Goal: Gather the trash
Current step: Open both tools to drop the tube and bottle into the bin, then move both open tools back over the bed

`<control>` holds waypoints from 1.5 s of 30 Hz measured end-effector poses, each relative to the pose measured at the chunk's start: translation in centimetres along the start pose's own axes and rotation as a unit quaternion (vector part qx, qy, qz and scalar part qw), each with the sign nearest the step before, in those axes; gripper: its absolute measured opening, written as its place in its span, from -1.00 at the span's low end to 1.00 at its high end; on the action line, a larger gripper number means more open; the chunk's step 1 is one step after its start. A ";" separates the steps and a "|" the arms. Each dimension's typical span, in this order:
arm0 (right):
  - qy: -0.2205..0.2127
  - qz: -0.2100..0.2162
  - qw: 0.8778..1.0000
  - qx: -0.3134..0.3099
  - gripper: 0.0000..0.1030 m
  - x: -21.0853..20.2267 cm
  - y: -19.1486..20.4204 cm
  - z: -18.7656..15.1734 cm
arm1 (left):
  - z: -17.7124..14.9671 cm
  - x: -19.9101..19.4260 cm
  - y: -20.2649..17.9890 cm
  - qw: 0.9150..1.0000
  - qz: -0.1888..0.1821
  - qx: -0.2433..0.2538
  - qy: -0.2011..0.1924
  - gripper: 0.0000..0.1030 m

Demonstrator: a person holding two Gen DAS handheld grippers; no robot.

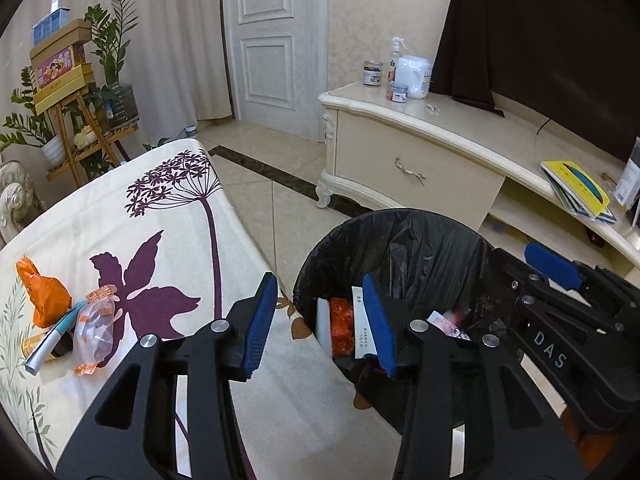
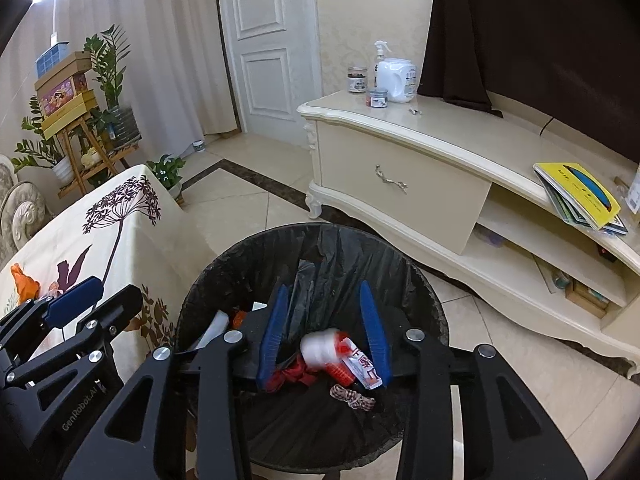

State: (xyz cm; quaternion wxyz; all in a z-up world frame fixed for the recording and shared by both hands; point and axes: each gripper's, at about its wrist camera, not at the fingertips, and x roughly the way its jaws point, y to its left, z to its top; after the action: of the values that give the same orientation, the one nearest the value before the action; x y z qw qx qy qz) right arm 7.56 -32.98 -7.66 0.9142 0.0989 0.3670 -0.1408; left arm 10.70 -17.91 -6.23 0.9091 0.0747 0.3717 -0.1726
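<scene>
A bin with a black liner (image 1: 436,248) stands on the floor beside the cloth-covered table (image 1: 168,216). My left gripper (image 1: 320,324) is open over the bin's left rim, nothing pressed between its pads. Below it in the bin lie a white paper slip (image 1: 361,320) and an orange-red packet (image 1: 342,330). My right gripper (image 2: 324,336) is open above the bin (image 2: 224,264); a blurred white and red wrapper (image 2: 320,350) is loose between its fingers, touching neither pad. On the table remain an orange bag (image 1: 44,296), a blue-silver pen (image 1: 52,340) and a clear wrapper (image 1: 94,328).
A cream TV cabinet (image 1: 416,160) with jars, a spray bottle and books runs along the right. A white door (image 1: 272,40) is behind. A wooden plant stand (image 1: 80,136) with boxes stands at the back left. Tiled floor lies between table and cabinet.
</scene>
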 end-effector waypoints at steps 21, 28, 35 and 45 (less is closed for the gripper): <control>-0.002 0.036 0.999 -0.022 -0.02 -1.7 4.7 -0.4 | -1.4 -5.0 6.7 0.998 0.036 -0.054 -0.013 0.25; 0.003 0.066 0.997 -0.049 -0.02 -2.0 8.7 -0.8 | -2.4 -7.4 11.8 0.993 0.069 -0.091 -0.017 0.26; 0.006 0.099 0.992 -0.080 -0.02 -2.5 13.4 -1.4 | -4.3 -10.1 16.8 0.986 0.104 -0.125 -0.021 0.26; 0.013 0.145 0.981 -0.126 -0.02 -3.0 19.9 -1.9 | -7.7 -11.6 24.0 0.970 0.172 -0.174 -0.003 0.26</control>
State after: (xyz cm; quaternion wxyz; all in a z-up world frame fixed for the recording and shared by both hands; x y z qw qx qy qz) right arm 10.82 -13.10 -5.39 0.9250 0.0371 0.3758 0.0420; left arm 6.90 9.44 -3.42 0.9251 -0.0223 0.3753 0.0533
